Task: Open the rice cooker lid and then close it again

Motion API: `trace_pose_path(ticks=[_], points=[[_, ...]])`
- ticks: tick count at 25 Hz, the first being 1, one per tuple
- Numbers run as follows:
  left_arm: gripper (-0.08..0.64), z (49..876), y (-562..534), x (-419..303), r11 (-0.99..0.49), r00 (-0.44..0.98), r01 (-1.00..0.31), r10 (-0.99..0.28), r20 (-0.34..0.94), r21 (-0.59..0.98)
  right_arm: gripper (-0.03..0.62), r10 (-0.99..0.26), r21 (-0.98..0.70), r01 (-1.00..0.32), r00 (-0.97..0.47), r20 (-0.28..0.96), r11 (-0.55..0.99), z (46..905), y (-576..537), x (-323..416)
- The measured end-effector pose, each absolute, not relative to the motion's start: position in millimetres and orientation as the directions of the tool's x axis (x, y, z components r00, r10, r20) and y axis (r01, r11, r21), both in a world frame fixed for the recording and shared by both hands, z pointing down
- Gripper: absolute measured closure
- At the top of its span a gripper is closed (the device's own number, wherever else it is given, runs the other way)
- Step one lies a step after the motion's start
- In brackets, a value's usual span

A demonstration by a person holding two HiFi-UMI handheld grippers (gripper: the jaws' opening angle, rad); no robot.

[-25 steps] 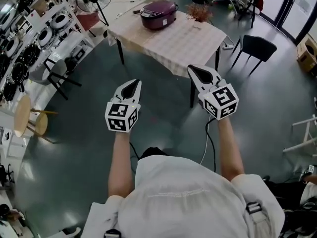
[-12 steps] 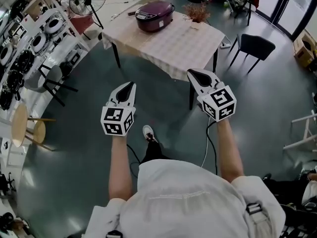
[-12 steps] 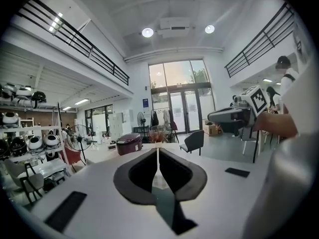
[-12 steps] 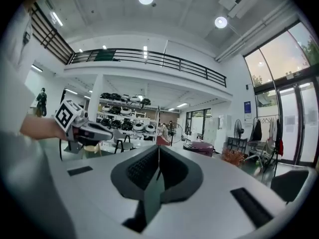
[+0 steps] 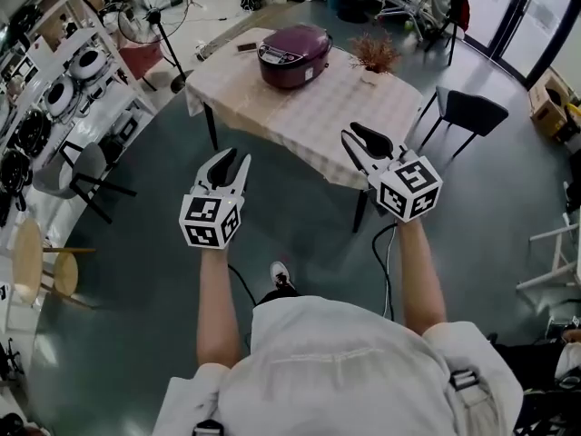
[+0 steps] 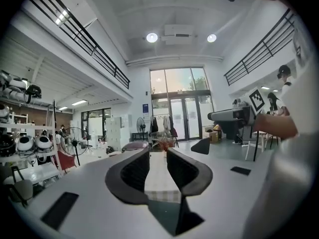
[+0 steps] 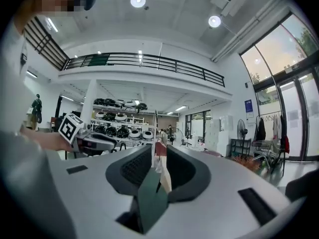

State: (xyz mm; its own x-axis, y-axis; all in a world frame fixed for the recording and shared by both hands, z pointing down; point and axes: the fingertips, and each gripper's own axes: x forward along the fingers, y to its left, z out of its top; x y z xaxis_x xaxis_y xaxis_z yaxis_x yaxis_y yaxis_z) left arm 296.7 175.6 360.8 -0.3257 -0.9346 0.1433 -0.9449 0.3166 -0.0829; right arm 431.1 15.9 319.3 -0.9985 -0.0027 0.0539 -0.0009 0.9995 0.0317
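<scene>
The rice cooker (image 5: 292,54), a dark purple one, stands on the far part of the counter (image 5: 309,116), which is covered with a pale checked cloth (image 5: 345,98). Its lid (image 5: 295,40) is down, so whatever the cooker holds cannot be seen. Just to the right of it on the same counter is a small pot (image 5: 370,75) holding a dried reddish plant (image 5: 375,53), and a flat dark object (image 5: 245,47) lies near the far left corner. The person stands back from the near edge, both arms stretched forward over the floor. The left tool (image 5: 229,163) is short of the counter, and its jaws, which have just been opening, stand apart with nothing between them; through the gap in the left gripper view (image 6: 158,153) only the cloth shows, with the cooker (image 6: 133,145) far off. The right tool (image 5: 356,138) reaches the counter's near right edge in the head view (over it or short of it, I cannot tell); its jaws have likewise just been opening and are parted and empty (image 7: 159,152). A black chair (image 5: 472,107) stands to the right of the counter, and shelves (image 5: 64,80) at the left carry rows of other cookers, lids closed.
</scene>
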Motion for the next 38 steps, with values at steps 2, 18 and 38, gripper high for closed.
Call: trace_pose_path(ticks=[2,18,38], points=[[0.42,352.0,174.0,268.1,0.31,-0.319,-0.947,-0.939,0.125,-0.087,0.475,-0.004,0.052,-0.001,-0.998,0.059,0.999,314.1,17.0,403.8],[0.304,350.2,180.4,128.5,0.256,-0.261,-0.964,-0.962,0.074,-0.074,0.367,-0.085,0.121,-0.062,-0.978,0.191,0.991,332.9,18.6,274.3],[0.27,358.5,155.4,87.4,0.193,-0.192,-0.981,-0.981,-0.035,-0.01,0.345,-0.049,0.158,-0.013,-0.973,0.228,0.987,343.8,3.7,205.8]])
